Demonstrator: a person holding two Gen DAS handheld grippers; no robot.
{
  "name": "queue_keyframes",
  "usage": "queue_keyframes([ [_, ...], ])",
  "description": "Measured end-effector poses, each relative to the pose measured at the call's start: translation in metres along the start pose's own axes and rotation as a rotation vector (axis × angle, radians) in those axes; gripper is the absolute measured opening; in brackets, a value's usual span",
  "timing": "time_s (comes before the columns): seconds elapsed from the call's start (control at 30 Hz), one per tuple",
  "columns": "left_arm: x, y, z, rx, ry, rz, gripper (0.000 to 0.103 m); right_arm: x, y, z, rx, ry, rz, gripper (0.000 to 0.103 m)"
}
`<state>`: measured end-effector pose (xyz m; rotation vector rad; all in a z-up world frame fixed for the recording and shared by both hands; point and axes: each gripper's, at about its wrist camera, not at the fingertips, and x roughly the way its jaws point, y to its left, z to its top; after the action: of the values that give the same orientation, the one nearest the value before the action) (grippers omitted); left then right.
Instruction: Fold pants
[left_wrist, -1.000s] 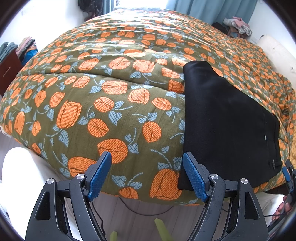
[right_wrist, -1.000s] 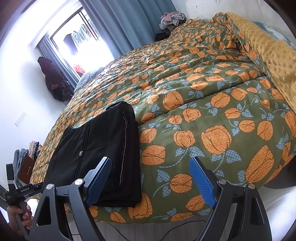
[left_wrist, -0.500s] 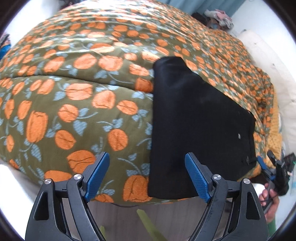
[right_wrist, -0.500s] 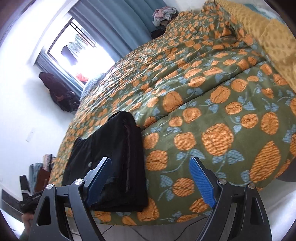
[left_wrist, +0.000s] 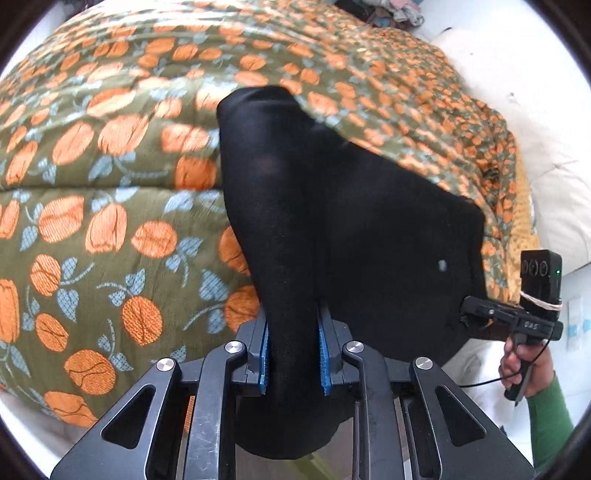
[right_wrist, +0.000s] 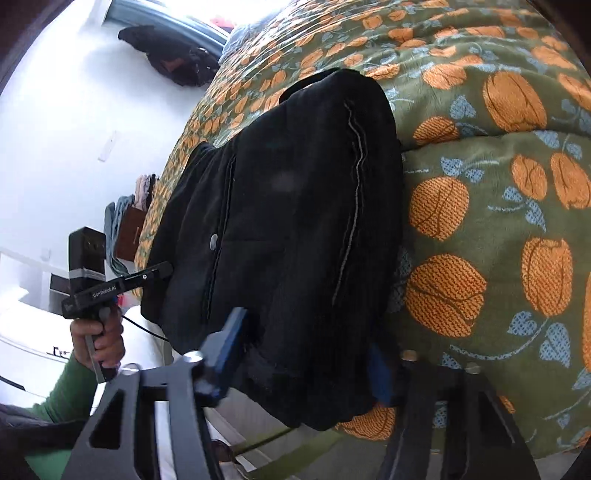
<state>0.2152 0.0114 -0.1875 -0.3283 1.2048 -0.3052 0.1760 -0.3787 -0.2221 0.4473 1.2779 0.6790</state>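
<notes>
Both cameras sit low at the near edge of the bed's orange-flowered quilt (left_wrist: 110, 206) and look forward along their own fingers, very close to the folded black pants (left_wrist: 351, 221), which serve as landmark. The left wrist view faces up the quilt from the pants' near left corner, the cloth filling its centre. The right wrist view looks from the pants' near right corner, tilted (the quilt runs up steeply to the right), toward a white wall. Both views share the pants and the quilt around them; each also catches the other gripper's handle beside the pants.
</notes>
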Motion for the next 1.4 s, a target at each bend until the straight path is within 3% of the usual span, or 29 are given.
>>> queue_keyframes([
  [0.13,-0.035,-0.018,0.016,0.042,-0.074,-0.034,0.018,-0.014,0.019,0.005,-0.059,-0.034,0.002,0.033],
  [0.27,-0.056,-0.029,0.05,0.073,-0.143,-0.021,0.018,-0.037,0.044,0.024,-0.098,-0.133,0.06,0.03],
  [0.37,-0.057,-0.033,0.08,0.117,-0.189,0.035,0.018,-0.052,0.053,0.06,-0.122,-0.203,0.099,0.03],
  [0.57,-0.026,-0.027,0.138,0.171,-0.264,0.167,0.02,-0.038,0.054,0.155,-0.185,-0.258,0.069,0.03],
  [0.63,0.004,-0.017,0.147,0.185,-0.247,0.221,0.026,-0.023,0.04,0.18,-0.169,-0.251,0.037,0.03],
  [0.73,0.042,-0.004,0.152,0.177,-0.173,0.385,0.035,0.004,0.006,0.196,-0.099,-0.187,-0.068,0.034],
  [0.8,0.041,-0.003,0.147,0.175,-0.187,0.412,0.038,0.011,-0.009,0.194,-0.079,-0.169,-0.256,0.038],
  [0.83,0.036,-0.005,0.143,0.183,-0.211,0.417,0.049,0.009,-0.011,0.192,-0.084,-0.174,-0.287,0.043],
  [0.87,0.029,-0.007,0.14,0.196,-0.24,0.436,0.069,0.002,-0.01,0.187,-0.085,-0.191,-0.296,0.065],
  [0.9,0.021,-0.011,0.136,0.209,-0.282,0.47,0.077,-0.005,-0.008,0.183,-0.087,-0.209,-0.311,0.088],
  [0.93,0.013,-0.015,0.134,0.218,-0.321,0.495,0.087,-0.013,-0.003,0.177,-0.096,-0.23,-0.33,0.094],
  [1.1,-0.025,-0.035,0.127,0.222,-0.422,0.528,0.094,-0.05,0.038,0.144,-0.167,-0.301,-0.381,0.096],
  [1.3,-0.062,-0.06,0.099,0.234,-0.545,0.606,0.101,-0.064,0.09,0.096,-0.259,-0.347,-0.48,0.102],
  [1.4,-0.067,-0.066,0.081,0.257,-0.499,0.578,0.101,-0.068,0.111,0.073,-0.296,-0.384,-0.536,0.102],
])
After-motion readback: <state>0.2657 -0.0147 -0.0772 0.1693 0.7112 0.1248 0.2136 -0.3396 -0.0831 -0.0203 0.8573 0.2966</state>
